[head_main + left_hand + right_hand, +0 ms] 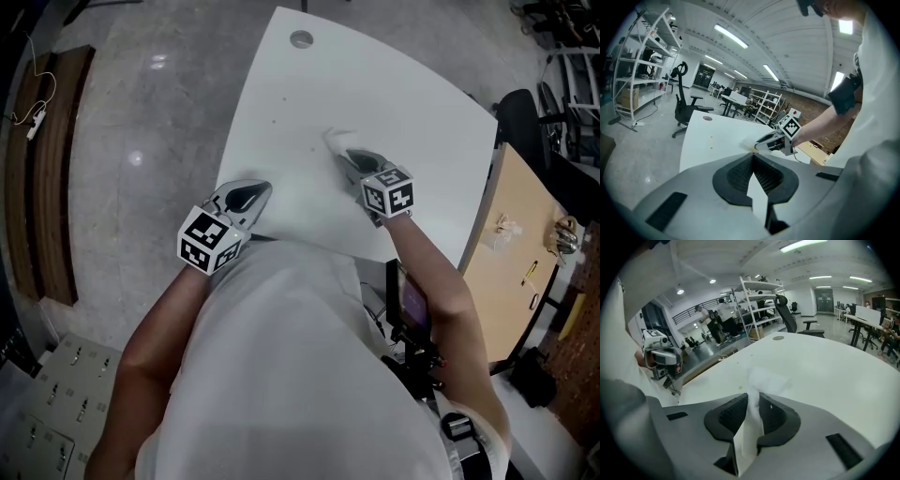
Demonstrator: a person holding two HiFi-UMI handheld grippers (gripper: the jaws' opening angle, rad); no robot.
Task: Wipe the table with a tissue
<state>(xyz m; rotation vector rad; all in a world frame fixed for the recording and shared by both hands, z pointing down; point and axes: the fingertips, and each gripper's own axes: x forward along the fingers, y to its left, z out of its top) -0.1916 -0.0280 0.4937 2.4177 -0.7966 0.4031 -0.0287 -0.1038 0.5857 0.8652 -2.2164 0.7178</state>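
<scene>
Now, task stage: wiping looks under way and early to middle, judged from the tissue already being held down on the table.
Right gripper (752, 397): its jaws are closed on the tissue (761, 378), with a long strip running back between the pads and a crumpled tuft poking out past the tips.
Tissue position: the tuft ahead of the right jaws touches the table (375, 84) about mid-surface.
Left gripper (753, 157): its jaws are together at the tips with nothing between them. Only a sliver of white tabletop shows through the gap nearer the camera.
Left gripper position: it sits at the near edge of the table, off to the left of the right jaws, and takes no part in the wipe.
Dirt left: 1 small yellowish speck (740, 388) lies just ahead and to the left of the right jaws, beside the tuft. 2 faint dots show farther ahead in the head view.
Done so far: it cannot be told which areas are already wiped, as the white surface shows no streaks.
Left to do: probably the speck by the tuft, then the wide stretch ahead of the jaws toward the round hole (301, 39), and the surface right of the jaws.
</scene>
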